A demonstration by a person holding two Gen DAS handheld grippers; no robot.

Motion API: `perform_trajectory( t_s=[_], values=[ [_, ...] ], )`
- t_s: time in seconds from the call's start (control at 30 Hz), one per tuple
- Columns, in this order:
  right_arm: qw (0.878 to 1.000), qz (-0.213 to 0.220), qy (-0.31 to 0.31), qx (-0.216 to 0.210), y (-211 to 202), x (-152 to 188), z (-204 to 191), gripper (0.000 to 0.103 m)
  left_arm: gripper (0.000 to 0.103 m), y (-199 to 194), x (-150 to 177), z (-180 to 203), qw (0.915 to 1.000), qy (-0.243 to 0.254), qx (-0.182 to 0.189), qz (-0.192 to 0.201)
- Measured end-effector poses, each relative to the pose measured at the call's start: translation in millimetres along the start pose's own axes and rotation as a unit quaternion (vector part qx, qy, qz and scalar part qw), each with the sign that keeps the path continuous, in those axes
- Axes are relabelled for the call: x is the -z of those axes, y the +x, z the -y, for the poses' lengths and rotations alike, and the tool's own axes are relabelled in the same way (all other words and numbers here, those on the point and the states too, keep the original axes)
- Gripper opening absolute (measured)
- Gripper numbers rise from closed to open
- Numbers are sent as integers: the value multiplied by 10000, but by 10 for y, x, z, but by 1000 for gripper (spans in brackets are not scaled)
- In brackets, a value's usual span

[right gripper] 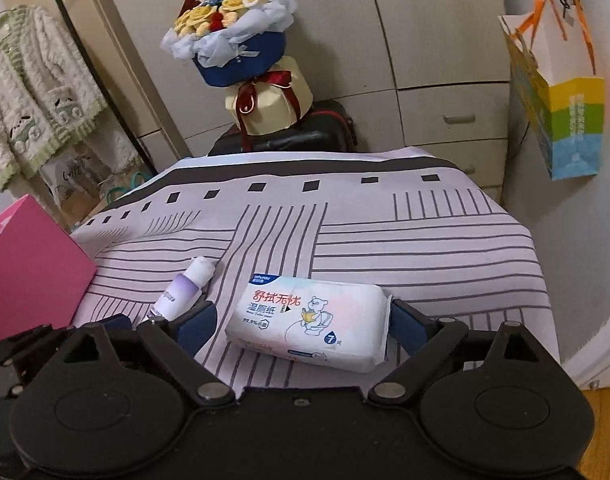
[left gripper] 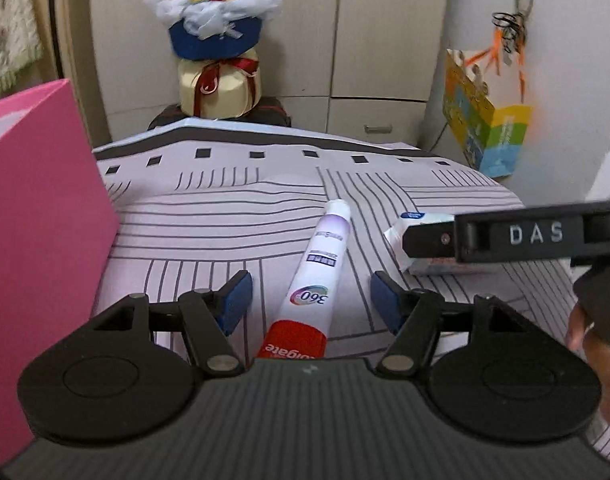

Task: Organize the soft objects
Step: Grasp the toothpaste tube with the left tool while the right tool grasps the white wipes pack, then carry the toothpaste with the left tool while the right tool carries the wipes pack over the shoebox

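Observation:
A white and red toothpaste tube (left gripper: 317, 276) lies on the striped cloth (left gripper: 209, 220), cap pointing away. My left gripper (left gripper: 311, 300) is open and straddles the tube, with a gap on each side between the blue pads (left gripper: 237, 300) and the tube. A white pack of wet wipes (right gripper: 309, 320) lies flat to the right of the toothpaste tube (right gripper: 185, 292). My right gripper (right gripper: 301, 320) is open around the pack; its right pad sits close to the pack's end and its left pad stands apart. In the left wrist view the right gripper's finger (left gripper: 505, 236) covers part of the wipes pack (left gripper: 417, 240).
A pink box (left gripper: 37, 240) stands at the cloth's left edge, close to my left gripper. Behind the table a flower bouquet (right gripper: 233, 28) rests on a dark case. A coloured paper bag (right gripper: 561, 108) hangs at the right and a knitted cardigan (right gripper: 37, 80) at the left.

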State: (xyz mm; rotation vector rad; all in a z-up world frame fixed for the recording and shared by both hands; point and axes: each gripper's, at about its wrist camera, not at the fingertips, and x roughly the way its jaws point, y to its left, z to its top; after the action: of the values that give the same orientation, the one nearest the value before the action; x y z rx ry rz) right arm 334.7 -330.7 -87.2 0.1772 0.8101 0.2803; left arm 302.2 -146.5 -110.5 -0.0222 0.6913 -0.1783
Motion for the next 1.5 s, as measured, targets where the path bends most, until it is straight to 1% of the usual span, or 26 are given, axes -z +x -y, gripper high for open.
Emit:
perform_trajectory(
  t_s=[0.07,0.13,0.17,0.23,0.3,0.37,0.5,0.7,0.77,0.8,0.83,1.0,1.1,1.23,1.4,1.5],
  values=[
    [9999,8,-91,63,33,-16,-23,95,65,24,8,20,10000,19,-75,-11],
    [9994,17,-317,162,57,-2,-71,95,64,46,8,20,9999,-40,-111,-23],
    [9988,21,-443,203,66,13,-92,96,61,49,10,16,9999,-78,-129,-12],
    [9975,78,-644,285,77,49,-117,97,54,59,20,35,9998,47,-175,4],
    [9972,151,-677,285,71,63,-100,98,30,42,29,59,9998,149,-109,18],
    [9973,245,-651,237,66,79,-72,98,25,23,22,71,9999,165,-50,-15],
    [9959,358,-763,335,58,114,-57,99,24,17,36,108,9994,311,-116,9],
    [9950,387,-765,506,33,140,1,101,26,33,36,114,9996,188,-204,28],
    [9929,370,-960,601,48,167,-33,98,25,39,31,104,9997,145,-196,23],
    [9908,394,-1074,721,46,188,-63,86,24,37,30,100,9997,150,-180,19],
    [9903,496,-1080,724,10,202,-73,84,24,30,25,90,9998,143,-154,24],
    [9930,418,-910,623,-117,211,-5,82,23,-72,18,57,10000,60,-21,62],
    [9942,439,-797,567,-211,261,30,82,23,-163,21,63,9998,3,136,153],
    [9932,522,-845,606,-374,400,-13,82,23,-297,42,49,9992,-130,301,241],
    [9917,680,-984,469,-665,629,-116,82,23,-505,119,5,9978,-238,501,355],
    [9896,812,-1100,450,-836,792,-194,82,23,-622,181,-11,9970,-222,593,448]
  ],
)
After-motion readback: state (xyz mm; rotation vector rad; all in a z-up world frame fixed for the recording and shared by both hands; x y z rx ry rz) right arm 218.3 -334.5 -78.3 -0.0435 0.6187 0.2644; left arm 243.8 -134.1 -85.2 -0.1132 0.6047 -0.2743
